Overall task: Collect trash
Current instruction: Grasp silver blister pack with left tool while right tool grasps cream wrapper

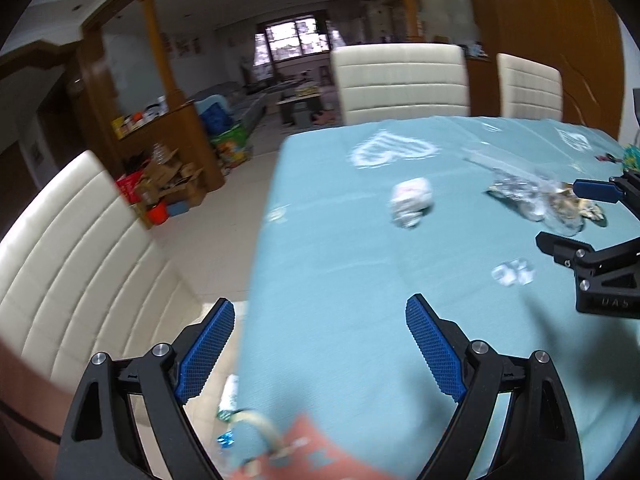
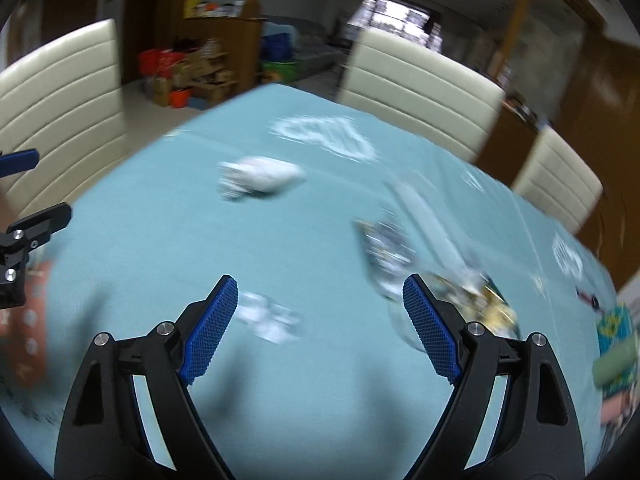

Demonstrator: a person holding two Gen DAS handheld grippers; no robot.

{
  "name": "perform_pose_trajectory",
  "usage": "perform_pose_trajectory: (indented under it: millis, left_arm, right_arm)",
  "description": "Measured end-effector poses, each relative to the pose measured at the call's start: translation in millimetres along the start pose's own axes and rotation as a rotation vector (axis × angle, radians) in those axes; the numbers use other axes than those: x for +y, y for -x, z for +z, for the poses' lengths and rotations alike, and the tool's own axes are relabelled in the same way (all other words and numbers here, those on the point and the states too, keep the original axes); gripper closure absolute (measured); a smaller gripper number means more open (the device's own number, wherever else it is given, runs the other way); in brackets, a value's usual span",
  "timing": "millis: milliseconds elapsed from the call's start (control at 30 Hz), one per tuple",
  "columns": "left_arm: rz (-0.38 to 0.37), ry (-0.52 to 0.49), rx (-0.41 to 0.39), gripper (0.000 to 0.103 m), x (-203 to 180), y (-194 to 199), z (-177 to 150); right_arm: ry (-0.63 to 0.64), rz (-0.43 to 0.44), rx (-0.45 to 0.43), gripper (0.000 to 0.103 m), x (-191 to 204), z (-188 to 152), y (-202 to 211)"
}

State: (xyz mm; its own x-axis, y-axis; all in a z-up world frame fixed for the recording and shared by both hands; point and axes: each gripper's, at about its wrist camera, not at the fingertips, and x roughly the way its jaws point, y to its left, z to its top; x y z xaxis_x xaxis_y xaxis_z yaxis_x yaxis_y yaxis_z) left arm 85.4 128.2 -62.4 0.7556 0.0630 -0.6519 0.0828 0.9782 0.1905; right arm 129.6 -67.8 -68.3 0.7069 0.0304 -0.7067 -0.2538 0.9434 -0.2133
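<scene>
Both sets of tongs are seen spread wide with nothing between the blue pads: the left tongs point(image 1: 320, 340) are held over the near left edge of the desk point(image 1: 340, 280), and the right tongs point(image 2: 320, 316) over its middle. All places are given from the crumpled white paper wad point(image 1: 412, 202), which lies on the teal cloth in front of the nearer cream chair point(image 1: 400, 80). To the right of the wad, well apart from it, a heap of crinkled foil and clear wrappers point(image 1: 536, 200) is spread out, and a small clear plastic scrap point(image 1: 514, 273) lies nearer the cameras than the wad, between it and the heap. A reddish patterned bag with a pale handle point(image 1: 320, 452), possibly the receptacle, is seen at the desk's near edge, well short of the wad. The wad is judged to be light, soft and easily crushed; a pinch across its middle should serve, and little force would be needed. In the right wrist view its long axis is seen running left to right, though the blur leaves its outline uncertain. The wrappers are judged thin, slippery and springy, likely to slide out of flat pads, so a bunched fold is the better place to grip than a loose edge. The heap's long axis runs from the far left toward the near right of the desk. The small scrap is too blurred for its direction to be told.
</scene>
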Motion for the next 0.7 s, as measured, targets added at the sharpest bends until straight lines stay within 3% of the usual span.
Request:
perform_pose_trajectory:
  millis: [200,400,633,700]
  left_arm:
    - [-0.048,-0.023,-0.001,0.018,-58,-13,31]
    - [-0.082,-0.064,0.014,0.018,-108,-33,57]
    - [-0.133,-0.095,0.022,0.018,-155,-62,85]
    - [-0.150,-0.103,0.020,0.018,-168,-72,95]
  right_arm:
    - [-0.128,-0.086,0.041,0.019,-88,-28,-11]
    - [-0.257,-0.103,0.089,0.024,-157,-45,-41]
    - [-0.288,-0.085,0.131,0.026,-175,-49,-75]
    - [-0.289,-0.078,0.143,0.033,-175,-52,-84]
